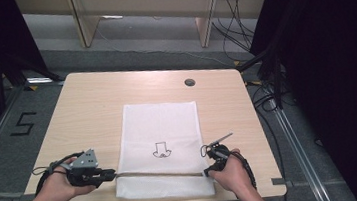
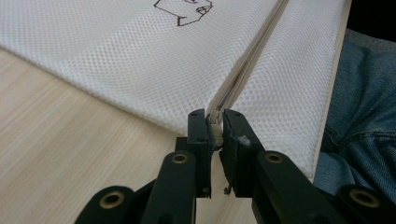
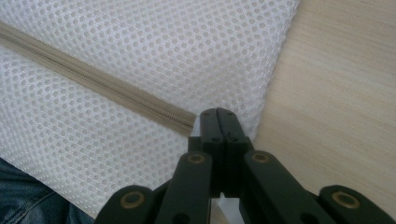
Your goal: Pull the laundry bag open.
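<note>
A white mesh bag (image 1: 161, 127) with a small black drawing lies flat on the wooden table (image 1: 91, 99). A beige zipper (image 1: 159, 173) crosses it near the front edge. At the zipper's left end my left gripper (image 1: 114, 175) is shut on the zipper pull (image 2: 214, 127), which sits between the jaw tips of the left gripper (image 2: 215, 116). My right gripper (image 1: 207, 173) is shut on the bag's fabric at the right end of the zipper (image 3: 93, 79). There the right gripper (image 3: 218, 114) has its jaws together over the mesh bag (image 3: 163, 42) beside its edge.
A small dark round grommet (image 1: 189, 82) sits in the table's far right part. The person's jeans (image 2: 359, 121) lie just past the table's front edge. Black curtains and cables stand to the right of the table, and desk legs behind it.
</note>
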`<state>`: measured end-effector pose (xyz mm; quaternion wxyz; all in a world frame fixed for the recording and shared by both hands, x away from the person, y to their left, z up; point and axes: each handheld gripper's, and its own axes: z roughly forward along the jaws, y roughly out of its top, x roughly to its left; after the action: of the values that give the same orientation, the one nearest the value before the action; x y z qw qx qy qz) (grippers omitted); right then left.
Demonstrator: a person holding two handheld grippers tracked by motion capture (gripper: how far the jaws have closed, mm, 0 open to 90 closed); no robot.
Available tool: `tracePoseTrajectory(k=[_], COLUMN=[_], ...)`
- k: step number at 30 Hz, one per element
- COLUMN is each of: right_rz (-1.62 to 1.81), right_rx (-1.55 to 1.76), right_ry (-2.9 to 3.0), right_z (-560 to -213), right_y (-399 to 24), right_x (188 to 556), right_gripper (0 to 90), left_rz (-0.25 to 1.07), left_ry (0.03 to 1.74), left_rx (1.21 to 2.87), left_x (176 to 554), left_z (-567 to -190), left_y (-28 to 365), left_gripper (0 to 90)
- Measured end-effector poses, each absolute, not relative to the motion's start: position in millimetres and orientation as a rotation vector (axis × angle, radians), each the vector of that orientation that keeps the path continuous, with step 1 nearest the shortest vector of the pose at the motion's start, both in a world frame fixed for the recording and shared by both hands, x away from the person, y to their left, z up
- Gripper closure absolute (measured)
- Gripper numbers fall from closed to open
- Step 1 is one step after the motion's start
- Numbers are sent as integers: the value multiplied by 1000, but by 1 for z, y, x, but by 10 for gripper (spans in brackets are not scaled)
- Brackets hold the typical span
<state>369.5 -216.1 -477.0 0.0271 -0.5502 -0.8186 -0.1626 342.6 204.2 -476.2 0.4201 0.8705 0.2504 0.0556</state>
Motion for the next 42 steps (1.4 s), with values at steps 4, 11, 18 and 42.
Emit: tracePoseTrajectory(k=[4, 11, 18, 42], right_rz=[-502, -524, -542, -581], right_rx=[-1699, -1680, -1704, -1604], right_ry=[-2527, -2566, -2544, -2622], right_z=[-477, -479, -479, -481], right_y=[-216, -218, -219, -222], right_x=[369, 371, 370, 371], right_gripper=[900, 900, 900, 900], left_rz=[123, 139, 118, 269], left_ry=[651, 622, 640, 796], left_rx=[2175, 2210, 2206, 1984], left_x=[341, 344, 344, 374], left_z=[-478, -480, -483, -458], left_y=[207, 208, 207, 179], left_gripper=[814, 813, 811, 585])
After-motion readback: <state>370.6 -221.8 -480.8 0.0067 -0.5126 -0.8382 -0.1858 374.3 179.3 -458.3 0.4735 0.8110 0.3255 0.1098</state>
